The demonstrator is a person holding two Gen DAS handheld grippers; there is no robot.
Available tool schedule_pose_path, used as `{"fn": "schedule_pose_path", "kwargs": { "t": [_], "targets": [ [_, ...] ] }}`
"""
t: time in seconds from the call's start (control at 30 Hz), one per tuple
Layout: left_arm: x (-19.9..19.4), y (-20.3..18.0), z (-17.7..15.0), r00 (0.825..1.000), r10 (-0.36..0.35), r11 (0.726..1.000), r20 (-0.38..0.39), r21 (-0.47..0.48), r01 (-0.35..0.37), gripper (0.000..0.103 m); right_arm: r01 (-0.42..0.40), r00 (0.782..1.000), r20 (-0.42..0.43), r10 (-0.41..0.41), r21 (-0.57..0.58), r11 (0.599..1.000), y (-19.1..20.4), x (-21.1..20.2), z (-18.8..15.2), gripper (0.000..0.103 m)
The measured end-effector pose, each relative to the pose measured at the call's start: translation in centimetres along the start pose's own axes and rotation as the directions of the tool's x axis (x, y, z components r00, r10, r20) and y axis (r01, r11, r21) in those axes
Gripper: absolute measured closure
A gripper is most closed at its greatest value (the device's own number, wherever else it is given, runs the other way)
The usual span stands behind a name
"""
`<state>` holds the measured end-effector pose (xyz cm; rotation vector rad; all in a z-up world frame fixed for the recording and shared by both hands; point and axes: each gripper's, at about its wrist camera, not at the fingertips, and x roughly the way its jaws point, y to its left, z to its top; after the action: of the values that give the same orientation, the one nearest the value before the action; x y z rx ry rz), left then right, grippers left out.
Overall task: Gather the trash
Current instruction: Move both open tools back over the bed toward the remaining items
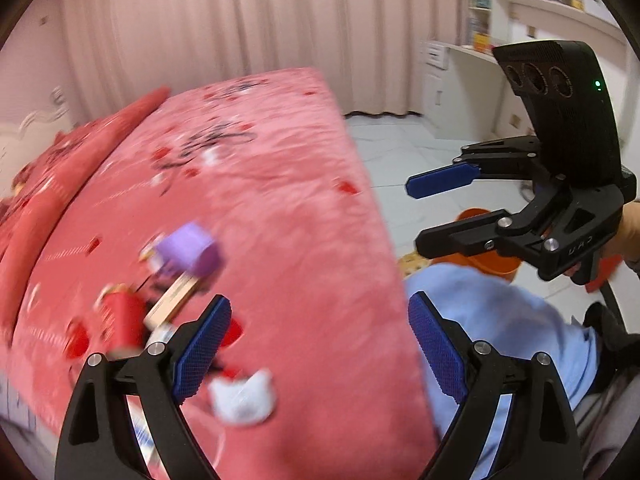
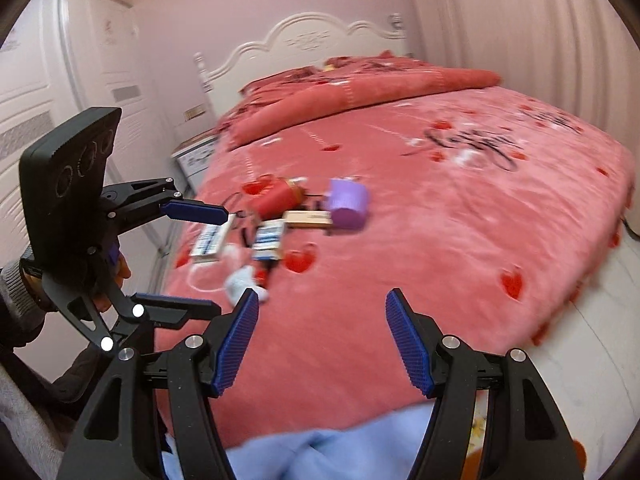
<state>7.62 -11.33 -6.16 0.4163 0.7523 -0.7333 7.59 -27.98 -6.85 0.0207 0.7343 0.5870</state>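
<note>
Two handheld grippers hover above a bed covered in a pink-red blanket (image 2: 440,240). The left gripper (image 1: 320,344) has its blue-padded fingers spread wide apart with nothing between them; below it lies only the blanket near the bed's foot edge. The right gripper (image 2: 320,340) also has its fingers apart and empty, held over the blanket's near edge. Each gripper shows in the other's camera: the left gripper (image 2: 208,256) appears toward the side of the bed, gripped by a hand in a grey cuff; the right gripper (image 1: 416,216) appears off the bed, over the white tiled floor.

The trash lies in a loose cluster on the blanket, nearer the side edge of the bed than its middle, and clear of both grippers. It includes a purple cylinder (image 2: 347,205) lying on its side, a red can (image 2: 276,199) beside it, a tan flat box (image 2: 308,219) touching the purple cylinder, two blue-and-white cartons (image 2: 269,242) nearer the bed's foot, and a crumpled white scrap (image 2: 240,280) closest to the right gripper. The pictures are motion-blurred, so labels cannot be read.

Beyond the bed's foot edge, an orange bin (image 1: 480,258) stands on the floor, partly hidden behind the right gripper. A light blue cloth (image 1: 492,320) lies against the bed's foot. A white headboard (image 2: 304,44) closes the far end of the bed.
</note>
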Motion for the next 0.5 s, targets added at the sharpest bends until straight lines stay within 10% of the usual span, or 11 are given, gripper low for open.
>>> {"fn": "schedule_pose_path", "kwargs": {
  "t": [0.5],
  "targets": [
    [-2.3, 7.4, -8.6, 0.993, 0.104, 0.969, -0.056, -0.220, -0.114, 0.014, -0.181, 0.978, -0.131, 0.164, -0.134, 0.974, 7.4, 11.1, 1.0, 0.037]
  ]
}}
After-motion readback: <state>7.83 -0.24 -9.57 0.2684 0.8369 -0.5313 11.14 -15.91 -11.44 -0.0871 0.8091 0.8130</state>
